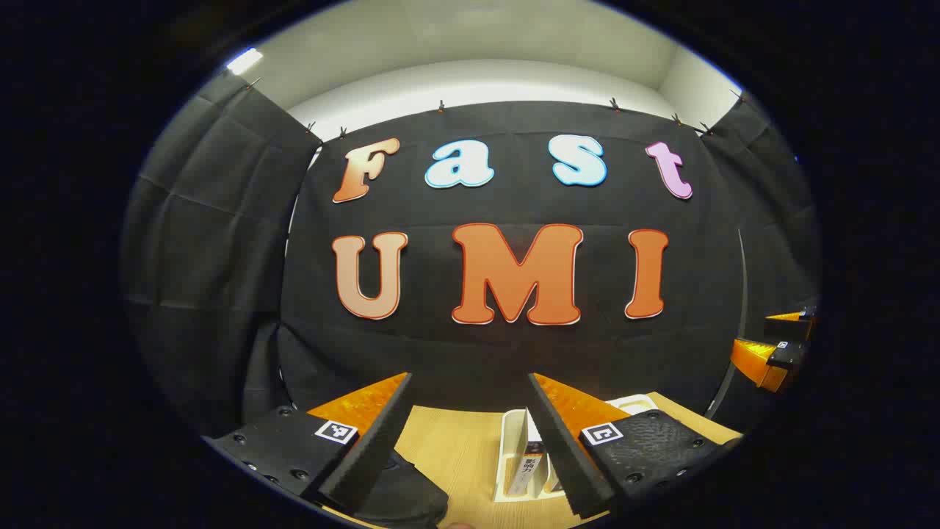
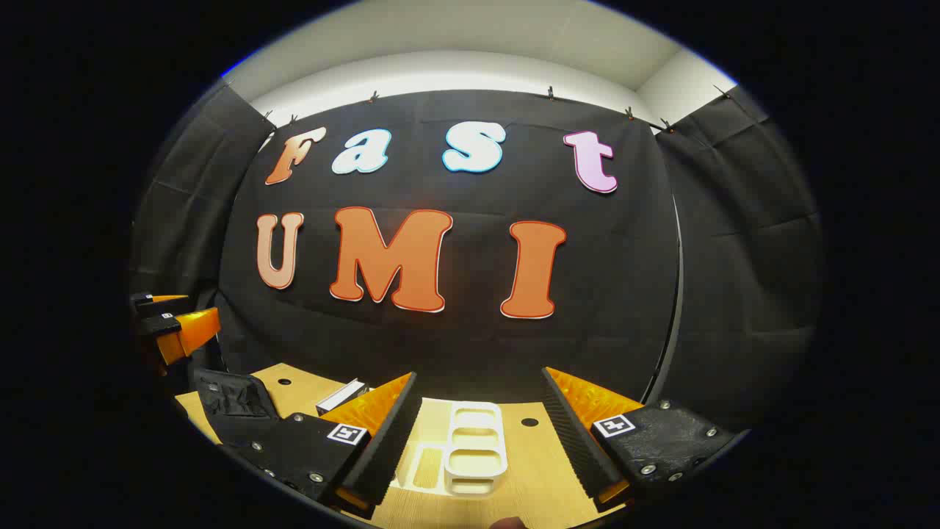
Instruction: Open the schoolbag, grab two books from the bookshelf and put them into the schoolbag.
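— Hovering, both of them, I'd say. The left claw (image 1: 470, 433) hangs above the wooden worktop (image 1: 455, 448) with its fingers spread wide and nothing between them; the right claw (image 2: 477, 433) is just as wide open and just as empty.

— So nothing has started?

— That's my reading: this looks like the very first step, opening the schoolbag (image 2: 231, 400). It lies dark and flat on the worktop's left part in the right gripper view, and I can't tell from here whether its zip is shut.

— And the books?

— A white bookshelf (image 1: 514, 455) stands right below the left claw, with a book (image 1: 530, 470) upright in one slot. In the right gripper view a white rack (image 2: 477, 448) sits between the right claw's fingers, its compartments bare, and a pale book (image 2: 341, 397) lies near the bag.

— Next move?

— Probably the left claw drops toward the bag, finds the zip pull or flap, and pinches it while the right steadies the fabric.
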Demonstrator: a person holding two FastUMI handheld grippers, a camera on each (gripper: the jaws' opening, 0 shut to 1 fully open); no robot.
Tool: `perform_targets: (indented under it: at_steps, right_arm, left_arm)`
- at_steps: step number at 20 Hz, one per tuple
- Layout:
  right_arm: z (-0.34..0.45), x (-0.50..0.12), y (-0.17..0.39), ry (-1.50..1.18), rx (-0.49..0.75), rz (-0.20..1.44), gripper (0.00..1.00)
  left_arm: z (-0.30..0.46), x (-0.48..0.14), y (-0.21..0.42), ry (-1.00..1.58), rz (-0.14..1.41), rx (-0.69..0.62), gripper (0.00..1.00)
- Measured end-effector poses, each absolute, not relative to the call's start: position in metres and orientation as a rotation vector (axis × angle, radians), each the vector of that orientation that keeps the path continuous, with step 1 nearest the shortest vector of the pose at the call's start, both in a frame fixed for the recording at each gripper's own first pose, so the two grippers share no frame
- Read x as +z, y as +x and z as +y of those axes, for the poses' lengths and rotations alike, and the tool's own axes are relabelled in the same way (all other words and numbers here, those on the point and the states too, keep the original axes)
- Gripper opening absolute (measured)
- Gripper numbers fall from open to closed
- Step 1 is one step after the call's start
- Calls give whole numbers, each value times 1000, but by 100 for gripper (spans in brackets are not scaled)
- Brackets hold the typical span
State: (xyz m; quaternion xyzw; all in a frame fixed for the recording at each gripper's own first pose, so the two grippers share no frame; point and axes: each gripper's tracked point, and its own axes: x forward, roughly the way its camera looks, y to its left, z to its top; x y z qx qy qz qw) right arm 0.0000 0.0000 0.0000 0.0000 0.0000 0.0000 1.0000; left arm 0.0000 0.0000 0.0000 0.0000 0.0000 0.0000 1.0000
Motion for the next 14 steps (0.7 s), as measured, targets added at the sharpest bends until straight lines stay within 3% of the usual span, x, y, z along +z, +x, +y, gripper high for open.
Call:
perform_targets:
  at_steps: [1, 3, 14]
  right_arm:
    - [2, -6, 1, 14, 13, 20, 100]
    - [8, -5, 3, 51, 54, 20, 96]
    - [-1, -24, 29, 50, 141, 46, 96]
  left_arm:
    - [-4, -3, 3, 2, 3, -2, 94]
    - [-16, -4, 10, 1, -2, -12, 95]
    - [-48, -18, 37, 4, 5, 40, 95]
